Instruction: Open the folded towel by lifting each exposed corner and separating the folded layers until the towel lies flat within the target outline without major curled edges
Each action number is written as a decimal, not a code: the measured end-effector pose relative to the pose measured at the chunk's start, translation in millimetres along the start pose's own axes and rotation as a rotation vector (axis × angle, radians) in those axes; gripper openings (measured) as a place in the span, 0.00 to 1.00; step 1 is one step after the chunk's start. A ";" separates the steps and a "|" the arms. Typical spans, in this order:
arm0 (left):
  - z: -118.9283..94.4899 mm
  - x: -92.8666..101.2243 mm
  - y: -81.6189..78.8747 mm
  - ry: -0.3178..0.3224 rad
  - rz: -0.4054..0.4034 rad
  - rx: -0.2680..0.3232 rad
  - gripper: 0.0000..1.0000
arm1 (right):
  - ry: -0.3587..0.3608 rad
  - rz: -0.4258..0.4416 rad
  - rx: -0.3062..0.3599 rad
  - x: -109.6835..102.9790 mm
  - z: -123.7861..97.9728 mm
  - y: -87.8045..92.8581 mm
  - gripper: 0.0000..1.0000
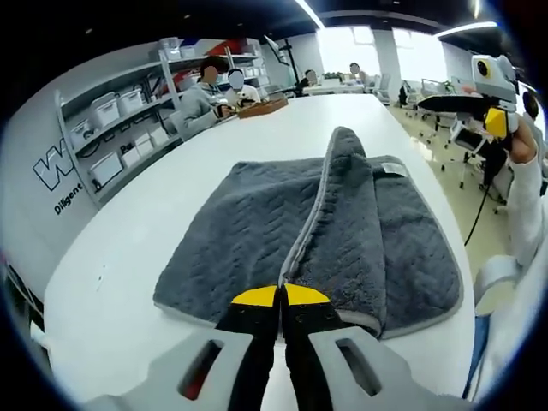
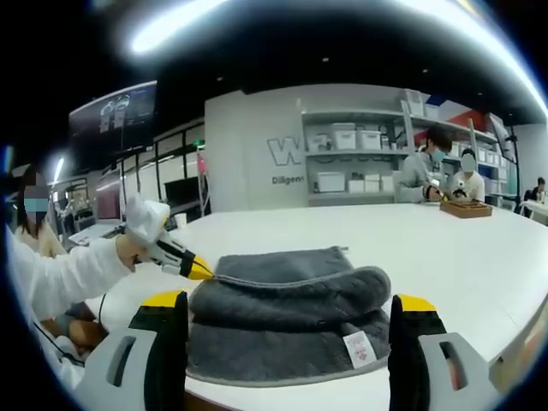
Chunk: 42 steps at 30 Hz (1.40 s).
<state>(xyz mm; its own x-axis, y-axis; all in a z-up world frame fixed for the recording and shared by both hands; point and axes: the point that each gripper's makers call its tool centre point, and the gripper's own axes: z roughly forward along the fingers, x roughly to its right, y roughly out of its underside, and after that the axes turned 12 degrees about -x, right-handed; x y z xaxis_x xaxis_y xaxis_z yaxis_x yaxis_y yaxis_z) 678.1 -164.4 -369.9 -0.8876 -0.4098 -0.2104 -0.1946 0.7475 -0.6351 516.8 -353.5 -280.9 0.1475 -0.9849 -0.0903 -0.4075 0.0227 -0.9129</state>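
A grey towel lies on the white table, folded over itself. A raised ridge of cloth runs away from my left gripper, whose yellow-tipped jaws are shut on the towel's near edge. In the right gripper view the towel shows as a thick doubled roll with a white label at its near corner. My right gripper stands open and wide, one jaw on each side of the towel and apart from it. The left gripper, in a gloved hand, pinches the towel's left end. The right gripper hovers above the table's right side.
Two people sit at the table's far end by a wooden tray. Shelves with white bins line the wall behind them. The table's right edge runs close to the towel. A white sleeve reaches in from the left.
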 end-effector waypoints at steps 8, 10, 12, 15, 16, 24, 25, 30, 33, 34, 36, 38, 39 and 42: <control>3.9 -13.4 6.1 -0.030 -0.030 -0.010 0.01 | -0.003 0.000 -0.003 -0.8 0.7 0.6 0.98; 4.4 -16.9 6.8 -0.038 -0.038 -0.010 0.01 | -0.003 -0.001 -0.006 -0.6 1.1 1.2 0.98; 4.9 -20.6 7.8 -0.048 -0.045 -0.010 0.01 | -0.003 -0.001 -0.009 -0.8 1.5 1.8 0.98; 6.0 -26.3 10.4 -0.061 -0.059 -0.012 0.01 | -0.006 -0.001 -0.012 -1.3 2.1 2.1 0.98; 6.3 -27.7 11.6 -0.063 -0.065 -0.014 0.01 | -0.006 -0.002 -0.012 -1.5 2.3 2.3 0.98; 8.1 -36.5 17.7 -0.084 -0.085 -0.025 0.01 | -0.007 -0.001 -0.013 -2.2 2.9 3.5 0.98; 8.3 -37.2 17.9 -0.085 -0.086 -0.026 0.01 | -0.006 -0.001 -0.013 -2.1 2.9 3.6 0.98; 9.6 -43.3 19.6 -0.098 -0.092 -0.029 0.01 | -0.008 -0.001 -0.014 -1.7 3.4 3.0 0.98; 10.8 -47.2 22.2 -0.108 -0.090 -0.039 0.01 | -0.007 -0.002 -0.015 -2.1 3.4 3.4 0.98; 10.9 -47.8 22.7 -0.109 -0.090 -0.041 0.01 | -0.008 -0.001 -0.015 -2.2 3.3 3.5 0.98; 10.7 -49.8 24.2 -0.114 -0.092 -0.043 0.01 | -0.009 -0.001 -0.014 -2.2 2.9 3.3 0.98; 10.5 -51.2 25.0 -0.119 -0.091 -0.045 0.01 | -0.008 0.000 -0.013 -2.3 2.6 3.5 0.98; 10.4 -52.0 25.3 -0.121 -0.092 -0.045 0.01 | -0.008 0.000 -0.014 -2.5 2.6 4.0 0.98; 10.8 -56.1 26.4 -0.130 -0.096 -0.047 0.01 | -0.009 -0.001 -0.014 -2.9 2.3 4.2 0.98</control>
<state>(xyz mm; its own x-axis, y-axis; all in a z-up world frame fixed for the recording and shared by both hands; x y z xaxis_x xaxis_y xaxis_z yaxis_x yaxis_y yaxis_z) 727.2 -127.3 -382.9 -0.8032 -0.5425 -0.2463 -0.2982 0.7239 -0.6221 516.8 -350.2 -285.5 0.1556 -0.9834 -0.0930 -0.4201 0.0193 -0.9073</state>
